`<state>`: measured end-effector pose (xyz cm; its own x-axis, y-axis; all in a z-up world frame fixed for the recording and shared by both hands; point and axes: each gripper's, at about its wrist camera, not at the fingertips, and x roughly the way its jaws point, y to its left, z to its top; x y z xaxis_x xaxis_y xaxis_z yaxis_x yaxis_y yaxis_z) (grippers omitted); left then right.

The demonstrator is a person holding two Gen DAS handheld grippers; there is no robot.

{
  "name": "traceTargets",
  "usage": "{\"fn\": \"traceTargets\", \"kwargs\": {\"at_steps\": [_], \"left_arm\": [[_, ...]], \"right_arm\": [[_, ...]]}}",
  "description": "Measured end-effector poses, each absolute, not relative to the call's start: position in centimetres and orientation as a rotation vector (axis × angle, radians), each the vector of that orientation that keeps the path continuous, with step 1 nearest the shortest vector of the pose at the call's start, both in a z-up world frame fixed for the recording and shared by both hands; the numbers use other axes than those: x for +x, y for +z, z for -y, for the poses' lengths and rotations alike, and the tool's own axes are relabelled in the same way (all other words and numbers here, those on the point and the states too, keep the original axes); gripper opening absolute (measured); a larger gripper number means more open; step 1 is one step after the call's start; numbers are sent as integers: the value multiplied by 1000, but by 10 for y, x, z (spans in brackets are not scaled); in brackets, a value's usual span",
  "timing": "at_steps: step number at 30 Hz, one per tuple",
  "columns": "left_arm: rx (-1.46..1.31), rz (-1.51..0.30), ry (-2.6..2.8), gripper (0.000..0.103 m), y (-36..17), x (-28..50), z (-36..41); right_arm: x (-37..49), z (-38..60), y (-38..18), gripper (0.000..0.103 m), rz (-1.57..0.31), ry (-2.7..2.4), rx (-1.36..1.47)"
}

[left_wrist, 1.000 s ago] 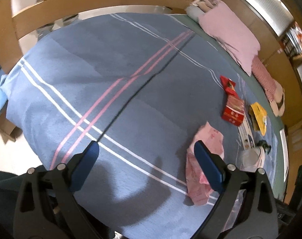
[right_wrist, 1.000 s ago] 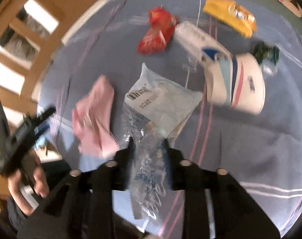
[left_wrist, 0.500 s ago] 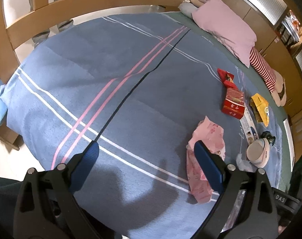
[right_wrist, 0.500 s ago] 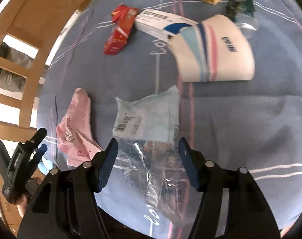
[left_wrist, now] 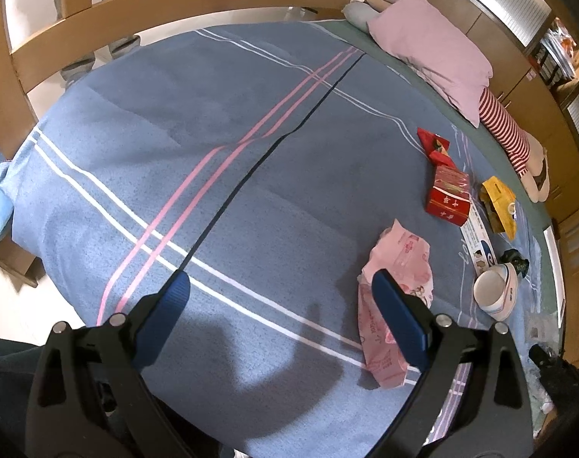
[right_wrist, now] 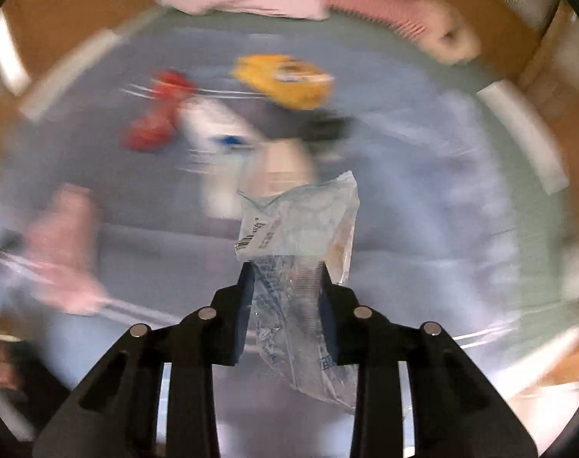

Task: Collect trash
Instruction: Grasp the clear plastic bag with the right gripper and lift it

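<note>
- The blue bedspread (left_wrist: 251, 160), crossed by pink, white and dark stripes, is seen to fill most of the left wrist view; its near and left portions are bare, and it is bounded by a wooden bed rail (left_wrist: 174, 4) along the far edge.
- A pink pillow (left_wrist: 434, 49) and a red-and-white striped item (left_wrist: 503, 129) are laid along the right-hand edge.
- The clear plastic bag (right_wrist: 300, 252), crinkled, with a white printed panel and barcode at its upper part, is held between the jaws of the right gripper (right_wrist: 287, 278); the jaws have just been closing and are now pressed on it, and it is seen raised against the blurred bedspread.
- A pink wrapper (left_wrist: 392, 305) is lying crumpled just beyond the left gripper (left_wrist: 279, 297), whose blue-padded jaws are spread wide with nothing between them.
- Further right, a red carton (left_wrist: 447, 198), a yellow packet (left_wrist: 499, 206), a white box (left_wrist: 478, 236) and a tipped paper cup (left_wrist: 495, 294) are clustered close together.
</note>
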<state>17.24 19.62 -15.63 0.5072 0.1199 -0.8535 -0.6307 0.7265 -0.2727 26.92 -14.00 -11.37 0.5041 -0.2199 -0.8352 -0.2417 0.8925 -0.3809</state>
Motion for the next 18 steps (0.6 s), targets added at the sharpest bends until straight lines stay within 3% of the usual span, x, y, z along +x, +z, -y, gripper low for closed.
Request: {"fn": "traceTargets", "kwargs": {"at_steps": [3, 5, 7, 9, 12, 18], "left_arm": [[-600, -942, 485, 96, -156, 175, -194], [-596, -946, 483, 96, -157, 175, -193], [-619, -955, 477, 96, -159, 175, -195], [-649, -958, 473, 96, -161, 174, -198], [-649, -959, 482, 96, -161, 173, -199], [-636, -960, 477, 96, -161, 175, -197]], "right_arm": [[274, 132, -139, 34, -1124, 34, -542], [270, 126, -141, 40, -1211, 228, -341], [267, 123, -133, 60, -1236, 352, -183], [264, 116, -119, 72, -1238, 516, 7], [265, 108, -107, 73, -1212, 635, 193], [263, 101, -111, 73, -1197, 531, 202]]}}
